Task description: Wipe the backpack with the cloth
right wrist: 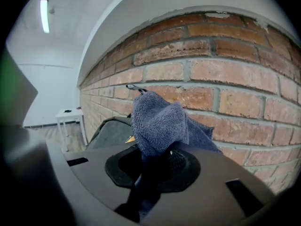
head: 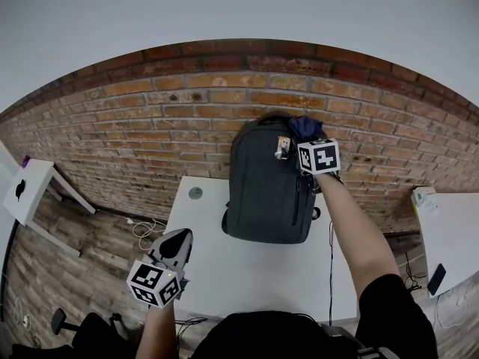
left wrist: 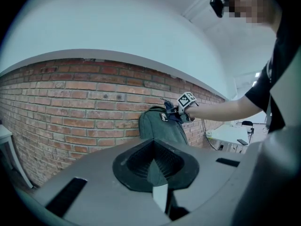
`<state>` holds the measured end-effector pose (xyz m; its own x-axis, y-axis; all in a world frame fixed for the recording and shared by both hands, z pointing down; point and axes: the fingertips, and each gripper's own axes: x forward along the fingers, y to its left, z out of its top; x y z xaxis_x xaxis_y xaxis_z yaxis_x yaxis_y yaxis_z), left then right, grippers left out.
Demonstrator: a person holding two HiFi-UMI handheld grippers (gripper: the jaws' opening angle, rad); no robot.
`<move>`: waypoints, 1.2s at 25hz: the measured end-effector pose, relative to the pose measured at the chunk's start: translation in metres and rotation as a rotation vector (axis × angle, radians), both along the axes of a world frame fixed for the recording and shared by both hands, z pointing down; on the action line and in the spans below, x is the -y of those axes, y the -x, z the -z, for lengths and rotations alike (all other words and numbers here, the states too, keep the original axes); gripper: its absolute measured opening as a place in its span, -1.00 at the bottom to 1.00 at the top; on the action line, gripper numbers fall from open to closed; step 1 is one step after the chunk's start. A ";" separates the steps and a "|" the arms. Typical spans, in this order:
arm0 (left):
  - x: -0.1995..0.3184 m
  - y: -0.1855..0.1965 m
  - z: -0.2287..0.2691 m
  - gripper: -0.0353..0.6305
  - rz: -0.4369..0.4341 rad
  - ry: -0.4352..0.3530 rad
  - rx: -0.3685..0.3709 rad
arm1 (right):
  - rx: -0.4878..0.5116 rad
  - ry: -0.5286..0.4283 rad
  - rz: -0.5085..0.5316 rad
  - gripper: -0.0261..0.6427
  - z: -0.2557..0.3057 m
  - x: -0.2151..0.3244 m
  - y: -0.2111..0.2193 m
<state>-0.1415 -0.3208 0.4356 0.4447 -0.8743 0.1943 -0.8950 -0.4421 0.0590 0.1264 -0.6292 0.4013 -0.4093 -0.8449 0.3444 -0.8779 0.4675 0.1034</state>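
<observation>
A dark grey fabric backpack (head: 268,189) stood upright at the back of the white tabletop (head: 224,275), leaning against the red brick wall (head: 150,118). A small pale tag (head: 283,146) hung near its top.

The right tool (right wrist: 155,161), held at the end of an outstretched bare arm, was up at the backpack's top right corner, close to the wall. Its jaws pinched a bunched blue-grey terry cloth (right wrist: 157,124), whose folds stuck out past the tips toward the bricks. In the head view the cloth (head: 305,128) sat at the backpack's upper edge; whether it pressed on the fabric could not be told.

The left tool (left wrist: 157,166) was held low and well apart from the backpack, above the tabletop's near left corner (head: 179,239). Its ribbed pads were pressed together with nothing between them, and it pointed toward the backpack (left wrist: 162,126).

A round grey disc (head: 195,193) lay in the tabletop just left of the backpack.
</observation>
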 end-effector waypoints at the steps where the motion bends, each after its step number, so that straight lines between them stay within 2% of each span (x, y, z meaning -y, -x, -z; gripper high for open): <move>1: -0.001 0.001 0.000 -0.91 0.003 0.002 0.002 | -0.001 0.011 0.006 -0.74 -0.003 0.000 0.001; 5: -0.005 0.008 -0.003 -0.91 0.021 0.008 -0.009 | -0.035 0.042 0.071 -0.74 -0.016 -0.011 0.009; 8: -0.007 0.007 -0.003 -0.91 0.020 0.006 -0.020 | -0.023 0.062 0.102 -0.74 -0.027 -0.022 0.014; 14: -0.012 0.001 -0.001 -0.91 0.004 0.000 -0.004 | -0.056 0.098 0.160 -0.74 -0.051 -0.045 0.031; 20: -0.019 0.005 -0.002 -0.91 0.001 0.011 -0.002 | -0.038 0.138 0.206 -0.74 -0.075 -0.070 0.047; 24: -0.026 0.005 -0.004 -0.91 -0.004 0.020 -0.002 | -0.008 0.144 0.223 -0.74 -0.091 -0.091 0.054; 30: -0.034 0.006 -0.010 -0.91 -0.007 0.036 -0.005 | 0.107 0.163 0.224 -0.74 -0.114 -0.123 0.053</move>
<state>-0.1471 -0.2870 0.4453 0.4515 -0.8638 0.2235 -0.8918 -0.4454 0.0797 0.0738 -0.5060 0.5152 -0.6204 -0.6665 0.4135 -0.7530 0.6535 -0.0765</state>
